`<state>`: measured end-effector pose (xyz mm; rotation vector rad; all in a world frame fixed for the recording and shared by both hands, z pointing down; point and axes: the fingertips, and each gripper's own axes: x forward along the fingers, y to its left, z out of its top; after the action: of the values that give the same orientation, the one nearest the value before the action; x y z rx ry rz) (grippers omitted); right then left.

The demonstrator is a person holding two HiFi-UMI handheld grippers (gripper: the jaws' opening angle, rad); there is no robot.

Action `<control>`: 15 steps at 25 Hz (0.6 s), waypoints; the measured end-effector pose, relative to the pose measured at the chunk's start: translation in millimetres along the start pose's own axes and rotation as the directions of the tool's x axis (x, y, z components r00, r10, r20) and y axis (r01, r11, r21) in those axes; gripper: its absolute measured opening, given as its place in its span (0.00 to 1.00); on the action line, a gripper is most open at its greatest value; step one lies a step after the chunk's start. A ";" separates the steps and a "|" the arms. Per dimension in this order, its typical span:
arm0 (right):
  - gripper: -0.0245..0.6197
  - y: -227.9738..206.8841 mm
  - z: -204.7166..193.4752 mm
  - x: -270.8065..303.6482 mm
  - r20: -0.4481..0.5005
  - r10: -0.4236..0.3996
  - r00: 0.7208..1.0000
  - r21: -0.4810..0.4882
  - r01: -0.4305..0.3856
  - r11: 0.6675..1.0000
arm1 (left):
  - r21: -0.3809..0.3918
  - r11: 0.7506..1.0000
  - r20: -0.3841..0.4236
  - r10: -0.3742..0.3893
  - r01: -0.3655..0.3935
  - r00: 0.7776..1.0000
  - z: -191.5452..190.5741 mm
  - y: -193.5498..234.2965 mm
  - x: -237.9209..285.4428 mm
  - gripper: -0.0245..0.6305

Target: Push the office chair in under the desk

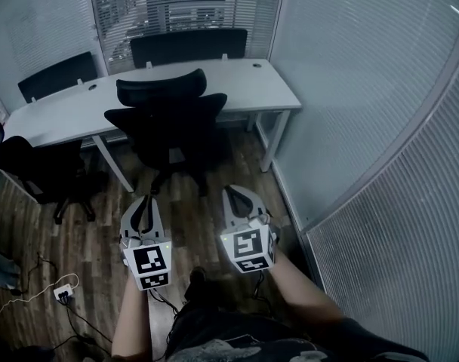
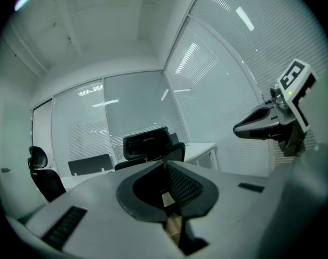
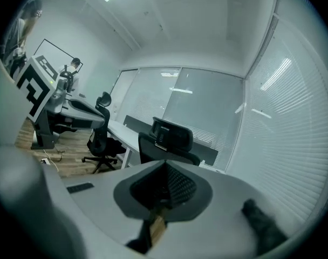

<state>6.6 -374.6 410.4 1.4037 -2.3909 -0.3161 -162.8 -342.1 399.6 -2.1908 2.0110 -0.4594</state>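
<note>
The office chair is standing in the upper middle of the head view. Its black back is facing the camera and its seat is sitting at the near edge of the white desk, not tucked beneath it. The left gripper and the right gripper are hovering side by side in the lower middle of that frame, over the wood floor. Both are pointing toward the chair and both are clear of it. From above, each pair of fingers is reading as narrow, though how tightly they are meeting is hard to judge there.

The left gripper view is settling that. Its jaws are lying pressed together at the tips with nothing between them, and the chair's headrest is showing just over them at centre. This view is also catching the right gripper side-on at the right edge, an angle the head view is not giving. The right gripper view is showing its own jaws together and empty as well, with the chair beyond the tips and the left gripper at the left of the frame.

Only the head view is showing the second black chair at the left edge and the cables with a white adapter in the lower left corner.
</note>
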 end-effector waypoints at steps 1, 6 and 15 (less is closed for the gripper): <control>0.07 1.5 -1.3 -8.8 0.001 0.002 1.000 0.002 -0.002 1.000 | -0.009 1.000 -0.007 0.001 -0.001 1.000 -1.4 -3.7 -9.4 0.08; 0.07 5.8 -11.2 -42.9 -0.008 0.018 1.000 0.001 -0.018 1.000 | -0.038 0.999 -0.016 0.019 -0.019 1.000 -0.8 -20.5 -43.6 0.08; 0.07 17.7 -30.1 -72.9 -0.056 0.062 0.996 -0.042 -0.064 0.997 | -0.072 0.997 -0.037 0.014 -0.016 0.999 -6.1 -45.6 -77.5 0.08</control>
<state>37.4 -302.7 430.9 1.2980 -2.3639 -0.3074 -126.4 -260.1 408.7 -2.2231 2.0934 -0.4345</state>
